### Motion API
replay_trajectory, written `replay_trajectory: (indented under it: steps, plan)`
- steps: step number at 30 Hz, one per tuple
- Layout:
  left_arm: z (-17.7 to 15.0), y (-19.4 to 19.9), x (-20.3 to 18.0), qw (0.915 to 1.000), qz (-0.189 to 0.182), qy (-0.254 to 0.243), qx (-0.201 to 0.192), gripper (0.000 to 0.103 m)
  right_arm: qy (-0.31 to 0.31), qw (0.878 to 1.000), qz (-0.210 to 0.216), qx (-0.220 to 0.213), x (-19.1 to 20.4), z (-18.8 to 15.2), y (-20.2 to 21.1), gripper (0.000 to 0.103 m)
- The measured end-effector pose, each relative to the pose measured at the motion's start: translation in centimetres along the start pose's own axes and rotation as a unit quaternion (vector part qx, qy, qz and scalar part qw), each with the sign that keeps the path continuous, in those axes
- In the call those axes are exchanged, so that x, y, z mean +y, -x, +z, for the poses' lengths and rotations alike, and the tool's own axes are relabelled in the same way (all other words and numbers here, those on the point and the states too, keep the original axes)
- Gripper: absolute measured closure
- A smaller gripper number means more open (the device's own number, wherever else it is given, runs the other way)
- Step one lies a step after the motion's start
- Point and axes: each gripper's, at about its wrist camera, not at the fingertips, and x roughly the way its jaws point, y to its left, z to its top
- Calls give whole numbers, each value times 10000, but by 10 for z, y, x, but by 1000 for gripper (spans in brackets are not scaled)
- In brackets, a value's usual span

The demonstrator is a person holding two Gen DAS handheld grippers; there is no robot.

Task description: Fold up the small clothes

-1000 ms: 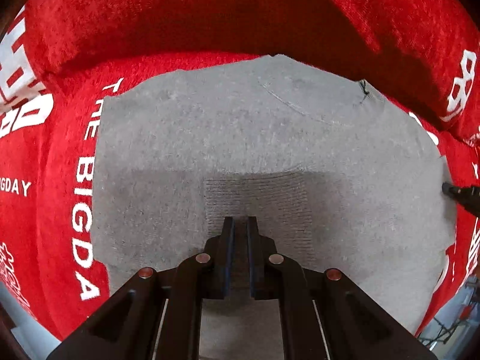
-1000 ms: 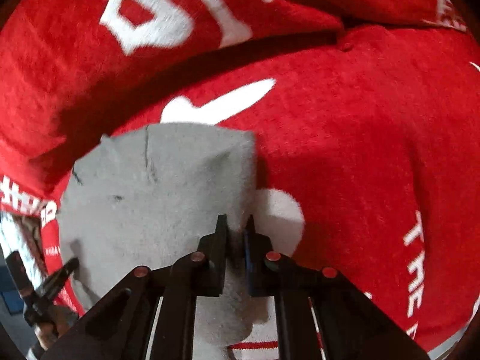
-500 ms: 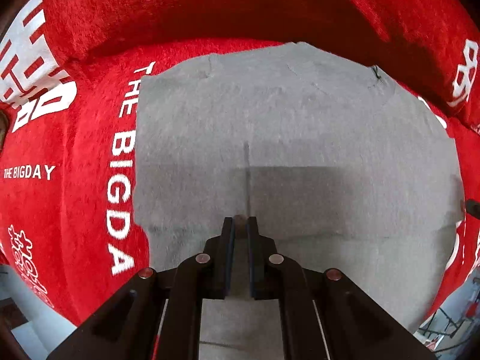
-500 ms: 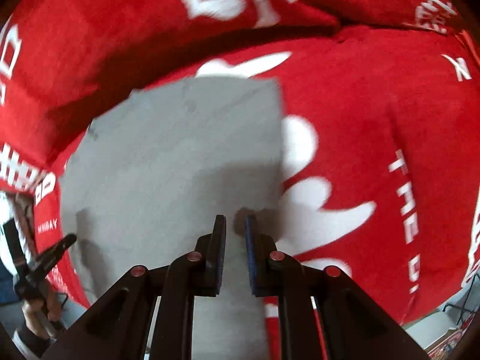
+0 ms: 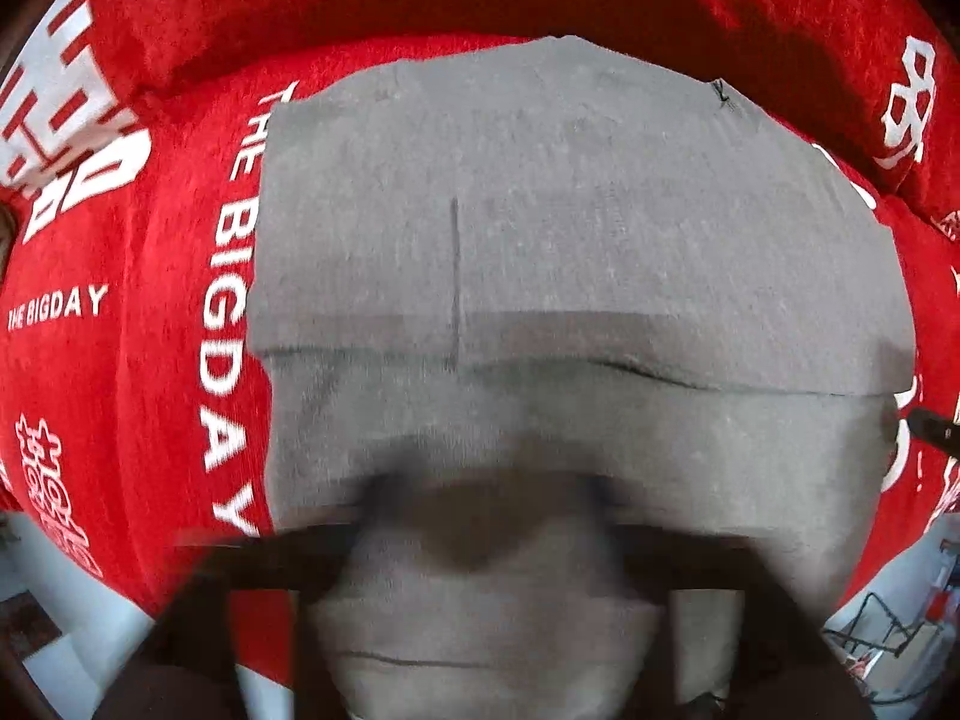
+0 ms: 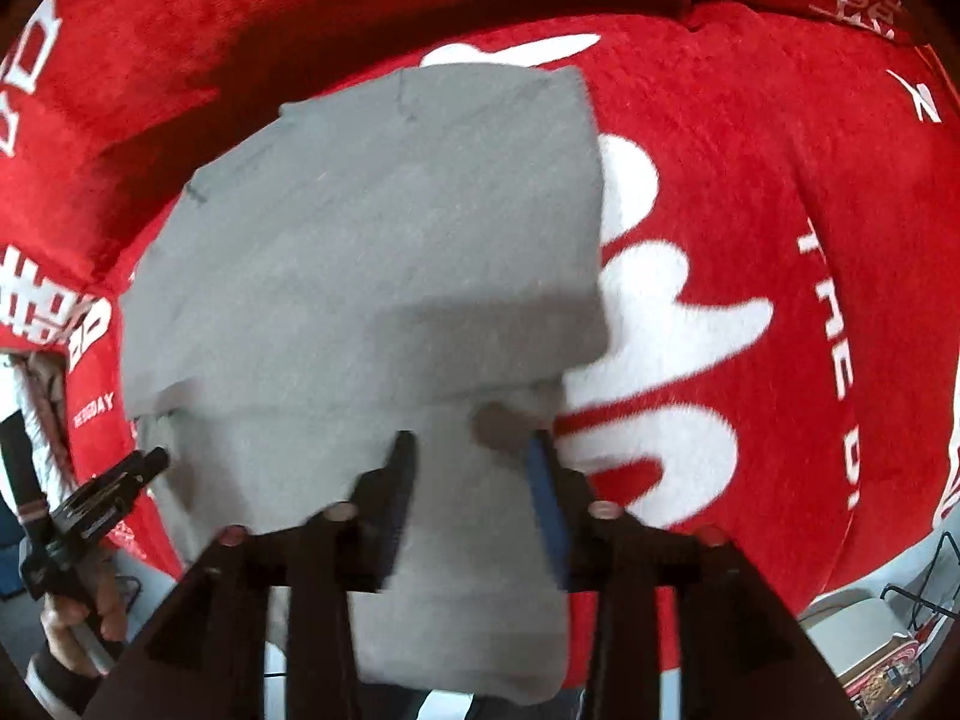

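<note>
Both my claws point down over the grey garment [image 5: 576,228], which lies flat on a red plush cover [image 5: 132,372] printed with white lettering reading "THE BIGDAY". In the left wrist view the garment fills most of the frame: an upper layer is folded over a lower one, its edge running straight across the middle, with a thin dark seam line running up from that edge. The left claw [image 5: 486,540] is heavily blurred; its jaws have just been opening and now stand very wide, one finger at each side of the lower frame, with grey cloth showing below the gap and no pad pressing on it, so I read it as released. At the far right edge of this view a dark tip of the other claw pokes in just beside the garment's right edge. In the right wrist view the right claw [image 6: 474,492] has also just been opening; its jaws stand partly apart, the blue pad of the right-hand finger visible. The garment's lower corner lies beneath the gap, and neither pad is visibly clamped on it. The garment's right edge sits against a large white printed figure on the cover. At lower left, a person's hand [image 6: 78,618] holds the left claw's handle beside the cloth.
</note>
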Motion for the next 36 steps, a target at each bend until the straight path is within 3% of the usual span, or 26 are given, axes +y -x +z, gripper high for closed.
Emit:
replay_trajectory:
  steps: [2,6,11,21,26,36]
  plan:
    - [-5,12,-3,9997,9,34,-228,0,53,10000,33,51,7,-7,-1,51]
    - [-13,16,-9,9999,73,42,-77,0,76,9995,183,229,14,-16,-7,49]
    - [-20,21,-15,9997,242,81,-51,0,156,9986,354,373,26,-22,-13,39]
    - [-35,25,-25,9975,512,495,-5,0,738,9941,575,543,37,-20,-11,37]
    - [-59,11,-12,9949,191,949,284,0,921,9920,606,620,33,-22,-15,37]
    - [-102,11,-3,9963,376,725,283,0,588,9924,896,606,22,-54,-25,37]
